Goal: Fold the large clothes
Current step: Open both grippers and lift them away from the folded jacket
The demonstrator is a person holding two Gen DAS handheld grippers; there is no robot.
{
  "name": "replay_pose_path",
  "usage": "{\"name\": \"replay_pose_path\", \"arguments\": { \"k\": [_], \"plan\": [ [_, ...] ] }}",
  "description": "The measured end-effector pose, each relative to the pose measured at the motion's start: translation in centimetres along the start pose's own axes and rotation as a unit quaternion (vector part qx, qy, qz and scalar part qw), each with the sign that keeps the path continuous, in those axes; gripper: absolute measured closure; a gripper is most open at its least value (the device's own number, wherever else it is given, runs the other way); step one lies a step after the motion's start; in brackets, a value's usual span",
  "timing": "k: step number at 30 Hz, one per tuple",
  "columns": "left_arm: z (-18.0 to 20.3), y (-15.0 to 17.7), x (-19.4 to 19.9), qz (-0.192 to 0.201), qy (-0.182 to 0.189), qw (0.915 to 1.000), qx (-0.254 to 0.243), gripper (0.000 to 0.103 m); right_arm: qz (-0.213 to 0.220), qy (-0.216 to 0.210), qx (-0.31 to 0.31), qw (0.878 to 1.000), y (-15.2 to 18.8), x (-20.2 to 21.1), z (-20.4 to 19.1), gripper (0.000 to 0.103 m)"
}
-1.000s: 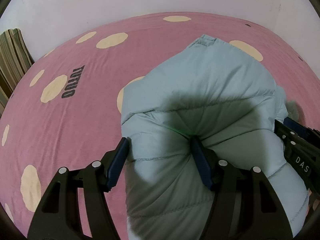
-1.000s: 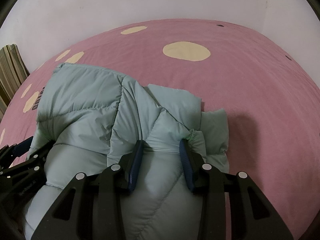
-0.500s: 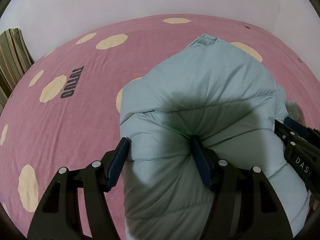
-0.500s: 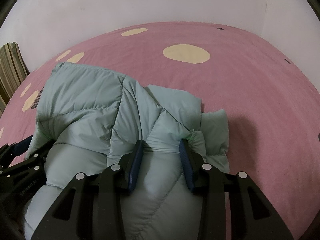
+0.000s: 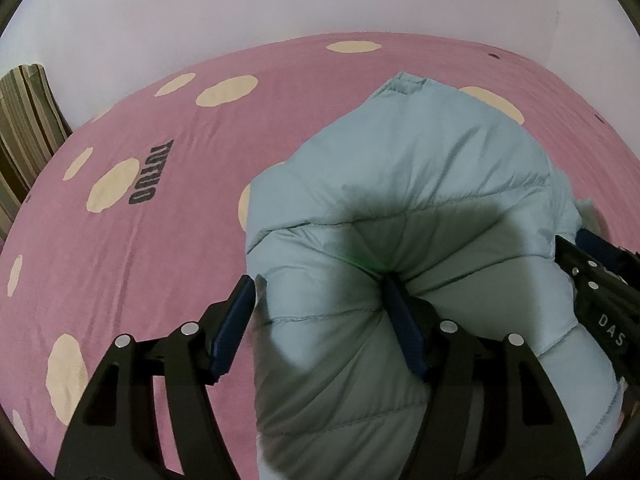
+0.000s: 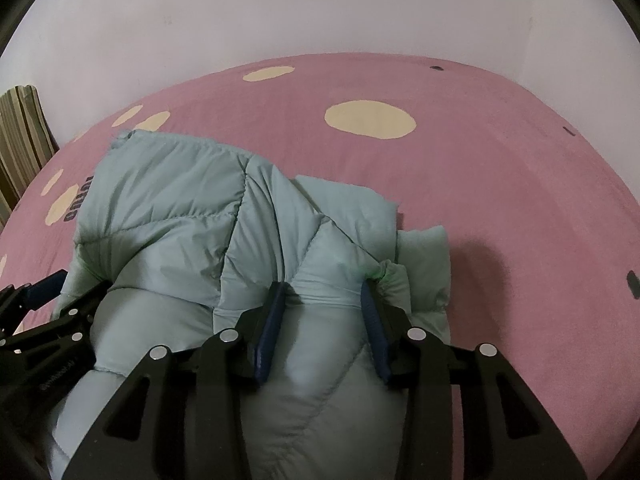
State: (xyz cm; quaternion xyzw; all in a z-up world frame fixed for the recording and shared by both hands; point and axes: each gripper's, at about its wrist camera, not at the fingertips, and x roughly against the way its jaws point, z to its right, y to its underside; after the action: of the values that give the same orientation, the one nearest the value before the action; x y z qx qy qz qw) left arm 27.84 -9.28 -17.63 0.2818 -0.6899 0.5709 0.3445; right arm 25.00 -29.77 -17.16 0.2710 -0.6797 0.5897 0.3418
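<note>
Jacket (image 5: pixel 420 184) barely shifted on bedspread (image 5: pixel 168 240), left tool (image 5: pixel 320 320) and right tool (image 6: pixel 324 320) still gripping its padding.

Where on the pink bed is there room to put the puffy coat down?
Bare sheet lies left of the puffy coat, out to the striped cushion. More lies right of it toward the wall. The middle is crowded: both grippers' jaws pinch the coat.

Quilted, slightly sheeny puffer jacket (image 5: pixel 420 184) lies on a matt pink cloth bedsheet (image 5: pixel 168 240).
</note>
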Motion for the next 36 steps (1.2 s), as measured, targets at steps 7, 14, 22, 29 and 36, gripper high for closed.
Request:
{"name": "replay_pose_path", "arguments": {
  "k": [7, 14, 22, 29, 36],
  "plan": [
    [-0.6, -0.1, 1.8, 0.013, -0.002, 0.9999, 0.007, 0.03, 0.013, 0.007, -0.014, 1.0, -1.5, 1.3, 1.1, 0.041],
    [-1.1, 0.9, 5.7, 0.045, 0.005, 0.9988, 0.02, 0.023, 0.018, -0.003, -0.03, 0.999, -2.5, 2.5, 2.1, 0.041],
    [-1.8, 3.4, 9.7, 0.065, 0.011, 0.9972, 0.035, 0.021, 0.019, -0.007, -0.033, 0.999, -2.1, 3.4, 3.0, 0.033],
    [-2.6, 5.6, 13.0, 0.081, 0.014, 0.9953, 0.051, 0.015, 0.037, -0.007, -0.031, 0.999, -3.2, 4.4, 4.2, 0.025],
    [-2.5, 6.3, 16.6, 0.109, 0.012, 0.9927, 0.05, 0.011, 0.062, -0.005, -0.027, 0.998, -4.0, 6.5, 4.1, 0.022]
  ]
}}
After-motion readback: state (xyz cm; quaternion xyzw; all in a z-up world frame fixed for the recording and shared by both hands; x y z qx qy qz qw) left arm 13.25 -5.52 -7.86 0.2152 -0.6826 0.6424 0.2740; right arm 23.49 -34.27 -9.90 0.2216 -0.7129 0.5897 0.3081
